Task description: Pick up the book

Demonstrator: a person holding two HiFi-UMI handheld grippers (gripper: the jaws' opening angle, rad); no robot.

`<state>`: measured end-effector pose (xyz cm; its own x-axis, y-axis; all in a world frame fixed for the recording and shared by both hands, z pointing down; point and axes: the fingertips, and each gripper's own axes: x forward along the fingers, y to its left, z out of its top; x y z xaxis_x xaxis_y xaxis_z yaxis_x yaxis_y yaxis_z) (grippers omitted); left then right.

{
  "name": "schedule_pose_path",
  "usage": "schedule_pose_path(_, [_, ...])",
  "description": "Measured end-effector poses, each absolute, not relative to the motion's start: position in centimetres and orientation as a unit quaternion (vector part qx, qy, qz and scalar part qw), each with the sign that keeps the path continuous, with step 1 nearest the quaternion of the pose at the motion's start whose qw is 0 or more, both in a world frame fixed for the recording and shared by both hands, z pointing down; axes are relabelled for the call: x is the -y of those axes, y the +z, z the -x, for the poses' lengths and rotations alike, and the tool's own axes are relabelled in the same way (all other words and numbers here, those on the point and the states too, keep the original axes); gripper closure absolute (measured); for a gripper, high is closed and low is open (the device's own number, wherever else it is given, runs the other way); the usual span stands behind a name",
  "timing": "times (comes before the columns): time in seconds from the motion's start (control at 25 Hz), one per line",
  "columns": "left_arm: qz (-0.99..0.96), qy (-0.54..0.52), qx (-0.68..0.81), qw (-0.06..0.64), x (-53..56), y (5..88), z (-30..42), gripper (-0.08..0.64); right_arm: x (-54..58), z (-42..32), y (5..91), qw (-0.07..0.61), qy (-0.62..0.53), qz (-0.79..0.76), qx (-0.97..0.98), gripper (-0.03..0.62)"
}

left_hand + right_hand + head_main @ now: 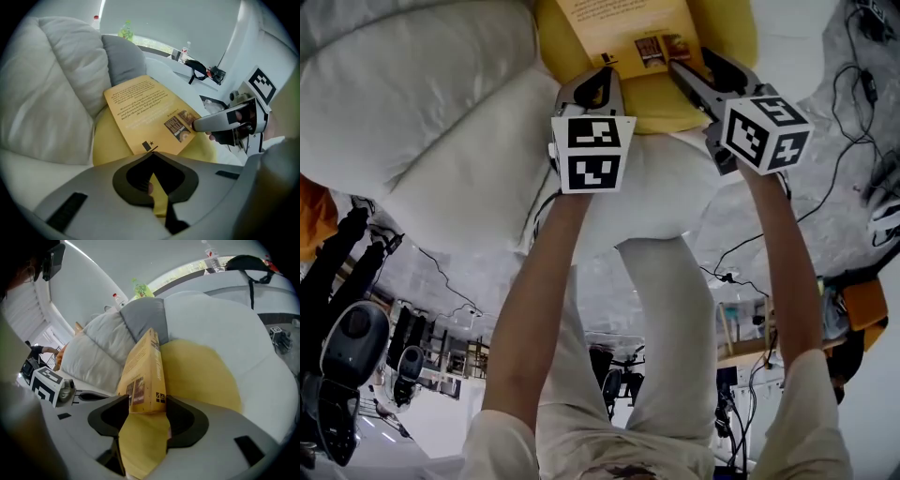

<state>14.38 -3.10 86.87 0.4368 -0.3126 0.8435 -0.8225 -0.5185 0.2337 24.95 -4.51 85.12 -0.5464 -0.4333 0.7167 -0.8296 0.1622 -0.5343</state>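
A yellow book [623,23] lies flat on a yellow cushion [727,28] on the white sofa. My right gripper [680,66] straddles the book's near right corner [143,371], one jaw over the cover and one under it. Its jaws stand wide and I see no squeeze on the book. From the left gripper view, the right gripper's upper finger [201,123] rests over the book [145,112] by the printed pictures. My left gripper [605,67] is shut with nothing in it, its tips [153,152] at the book's near edge above the cushion [105,140].
White sofa cushions [51,89] and a grey pillow [124,58] rise behind the book. A black bag [199,70] lies further along the seat. Bottles [125,29] stand on the sill. Cables [853,122] trail on the floor to the right, and the person's legs [666,309] are below.
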Motion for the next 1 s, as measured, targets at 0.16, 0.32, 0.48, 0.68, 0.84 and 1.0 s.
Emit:
schedule_pose_path(0.16, [-0.783,0.383,0.362,0.331,2.6,87.5,-14.6,0.555,5.2,-25.2,86.0,0.222,0.472,-0.423,0.741,0.33])
schedule_pose_path(0.32, [-0.78,0.375,0.366,0.343,2.4,87.5,-13.9,0.555,5.9,-24.1,86.4,0.22,0.481,-0.4,0.749,0.33])
schedule_pose_path(0.48, [-0.777,0.368,0.372,0.35,2.3,87.0,-13.0,0.555,5.8,-22.9,86.0,0.201,0.509,-0.359,0.756,0.327])
schedule_pose_path(0.68, [-0.772,0.372,0.38,0.348,2.4,87.5,-13.1,0.555,6.0,-21.4,85.7,0.203,0.526,-0.304,0.768,0.327])
schedule_pose_path(0.84, [-0.772,0.372,0.377,0.352,2.5,87.4,-13.0,0.555,6.0,-20.0,85.8,0.213,0.521,-0.289,0.775,0.33])
schedule_pose_path(1.0, [-0.771,0.37,0.375,0.357,2.5,87.5,-12.8,0.555,5.9,-18.7,85.9,0.216,0.521,-0.277,0.778,0.358])
